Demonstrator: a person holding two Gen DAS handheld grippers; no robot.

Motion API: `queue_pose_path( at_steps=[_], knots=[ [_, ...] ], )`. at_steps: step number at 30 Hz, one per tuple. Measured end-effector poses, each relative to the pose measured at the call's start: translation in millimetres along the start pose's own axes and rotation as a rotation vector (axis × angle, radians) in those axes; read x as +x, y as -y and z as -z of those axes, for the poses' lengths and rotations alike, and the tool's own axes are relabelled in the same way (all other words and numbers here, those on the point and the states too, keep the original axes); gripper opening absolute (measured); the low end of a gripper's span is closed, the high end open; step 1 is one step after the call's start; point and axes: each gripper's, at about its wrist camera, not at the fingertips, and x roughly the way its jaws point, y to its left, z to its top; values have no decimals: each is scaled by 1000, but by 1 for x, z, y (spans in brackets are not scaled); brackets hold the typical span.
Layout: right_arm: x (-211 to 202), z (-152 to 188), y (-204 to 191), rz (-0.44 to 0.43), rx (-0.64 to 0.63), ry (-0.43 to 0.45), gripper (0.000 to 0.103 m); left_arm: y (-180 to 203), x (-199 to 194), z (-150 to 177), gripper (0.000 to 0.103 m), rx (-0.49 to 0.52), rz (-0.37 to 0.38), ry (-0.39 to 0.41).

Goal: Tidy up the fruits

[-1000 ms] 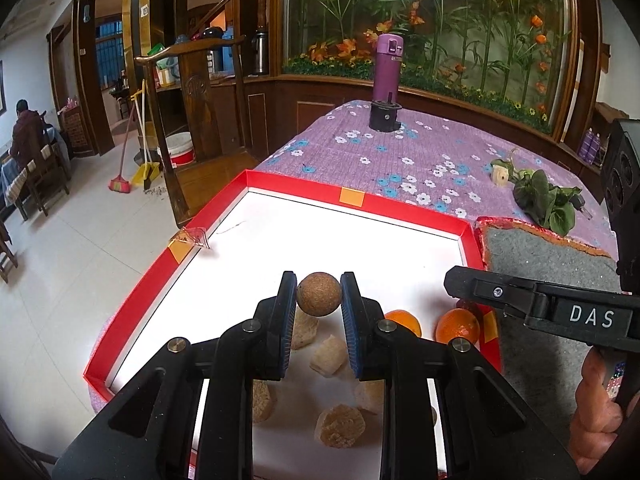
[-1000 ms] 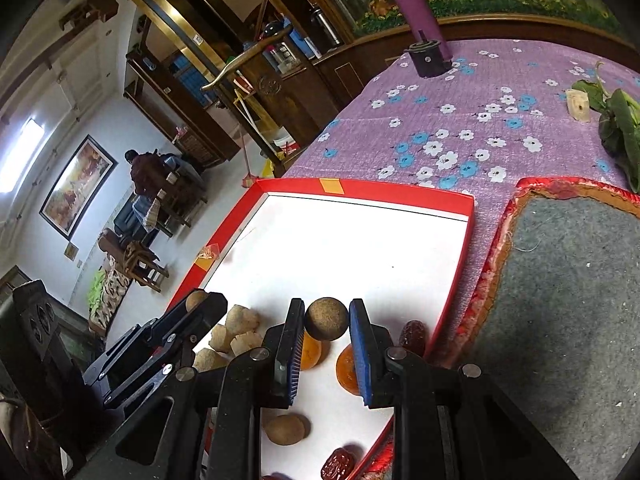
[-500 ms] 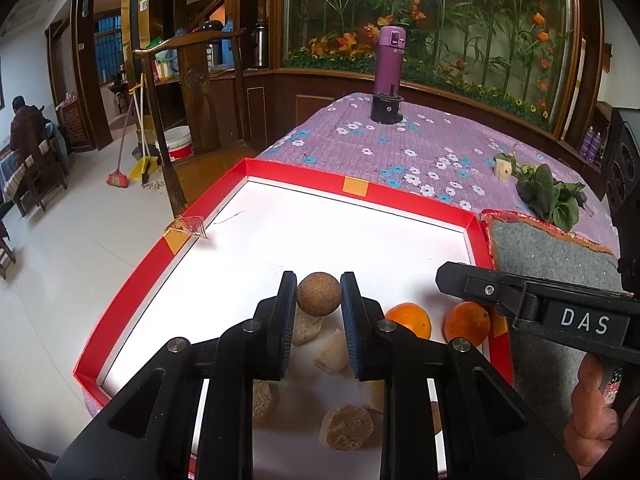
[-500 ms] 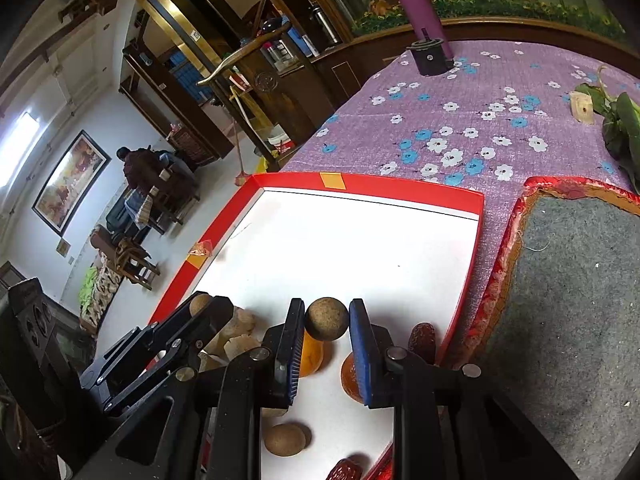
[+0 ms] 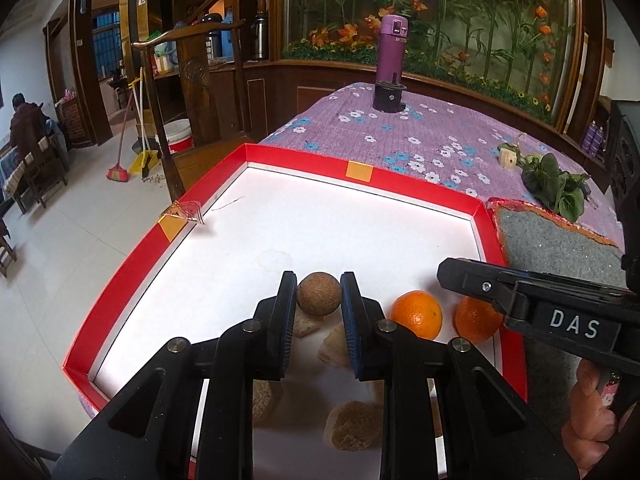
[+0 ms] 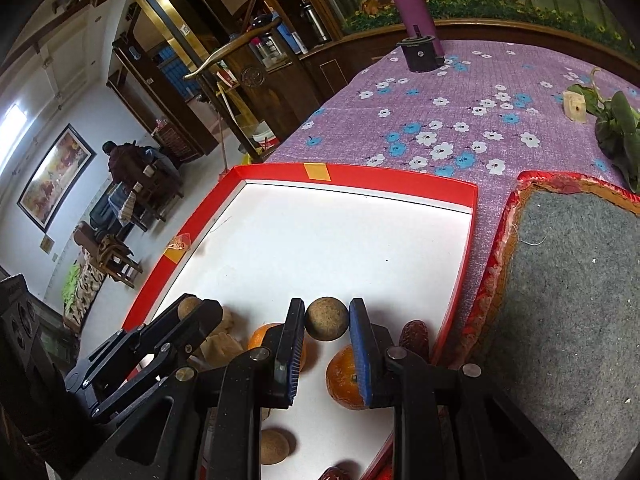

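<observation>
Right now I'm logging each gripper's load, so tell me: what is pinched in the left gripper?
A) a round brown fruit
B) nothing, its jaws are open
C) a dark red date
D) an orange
A: in the left wrist view the left gripper is shut on a round brown fruit, while the two oranges lie loose in the red-rimmed tray.

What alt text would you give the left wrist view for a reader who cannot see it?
The left gripper is shut on a small round brown fruit above a red-rimmed white tray. Two oranges and pale rough-skinned pieces lie in the tray's near end; the right gripper reaches in from the right.
</observation>
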Motion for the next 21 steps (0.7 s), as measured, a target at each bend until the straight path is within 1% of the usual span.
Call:
queue_pose_path(
  at_steps=[2, 5, 8, 10, 12, 13, 16, 18, 21],
  knots=[
    [-1, 1, -2, 10, -7, -1, 22, 0, 2, 1, 21, 4, -1, -6],
    [-1, 0, -2, 20, -13, -5, 23, 4, 3, 1, 22, 18, -27, -3],
    [-4, 2, -4, 14, -7, -5, 26, 5, 1, 2, 26, 18, -45, -4],
    [-8, 3, -3, 4, 2, 0, 27, 6, -3, 1, 30, 23, -57, 9],
    [-15, 4, -1, -4, 7, 18, 29, 7, -9, 1, 37, 28, -69, 25],
    [-19, 5, 0, -5, 9, 27, 29, 8, -13, 0, 39, 31, -76, 39],
    [-33, 7, 0, -10, 12, 53, 29, 12, -28, -3, 47, 36, -89, 73],
    [-46, 11, -1, -4, 5, 80, 30, 17, -39, -4, 53, 43, -101, 102],
    [-69, 16, -3, 6, -9, 126, 30, 24, -57, -6, 59, 50, -114, 142]
  ],
)
